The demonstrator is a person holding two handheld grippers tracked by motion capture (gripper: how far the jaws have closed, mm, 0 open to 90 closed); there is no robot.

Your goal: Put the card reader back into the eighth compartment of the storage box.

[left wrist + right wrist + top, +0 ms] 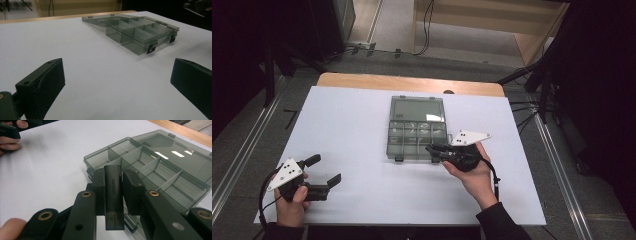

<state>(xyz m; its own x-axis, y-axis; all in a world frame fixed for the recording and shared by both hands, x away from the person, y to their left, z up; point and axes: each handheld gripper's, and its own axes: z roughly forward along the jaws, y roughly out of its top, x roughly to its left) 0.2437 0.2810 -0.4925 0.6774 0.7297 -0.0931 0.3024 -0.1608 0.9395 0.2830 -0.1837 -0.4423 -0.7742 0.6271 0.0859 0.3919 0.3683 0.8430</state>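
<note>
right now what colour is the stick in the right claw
Black, with grey lettering and a smoky translucent cap; the stick shows best in the right gripper view.

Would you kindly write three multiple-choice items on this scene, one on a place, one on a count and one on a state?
1. Where is the black UGREEN stick?
A. between the right gripper's jaws
B. in a compartment
C. on the lid

2. How many latches show on the organizer box's front edge?
A. one
B. two
C. four

3. How is the left gripper?
A. shut on the box
C. shut on a cable
B. open, holding nothing

Key: 1 A, both pads press its sides; 2 B, two dark latches hang there; 3 B, bare white table lies between its jaws.
</note>
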